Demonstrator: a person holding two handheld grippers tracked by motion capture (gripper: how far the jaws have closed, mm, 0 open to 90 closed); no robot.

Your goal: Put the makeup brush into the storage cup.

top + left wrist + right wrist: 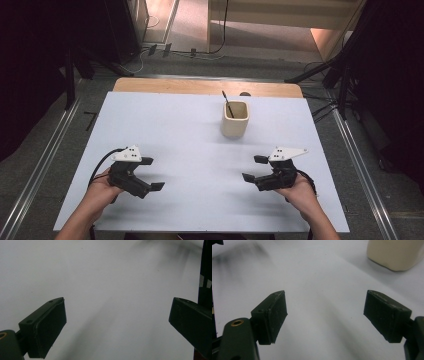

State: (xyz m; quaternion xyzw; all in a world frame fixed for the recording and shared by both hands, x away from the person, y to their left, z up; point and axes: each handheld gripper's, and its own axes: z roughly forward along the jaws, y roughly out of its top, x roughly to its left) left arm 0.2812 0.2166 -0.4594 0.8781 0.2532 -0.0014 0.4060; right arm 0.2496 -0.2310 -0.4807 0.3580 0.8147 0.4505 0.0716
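Cream cup (235,119) upright at table (165,130) far centre, black stick (227,103) inside. Left gripper (151,173) well nearer than cup, to its left, jaws spread, empty. Right gripper (254,168) nearer than cup, slightly right, jaws spread, empty.

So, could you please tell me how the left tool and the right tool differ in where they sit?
The left tool hovers over the table's near left part, far from the cream cup. The right tool sits at the near right, closer to that cup, whose base shows ahead of its jaws. Both are open, empty and point inward.
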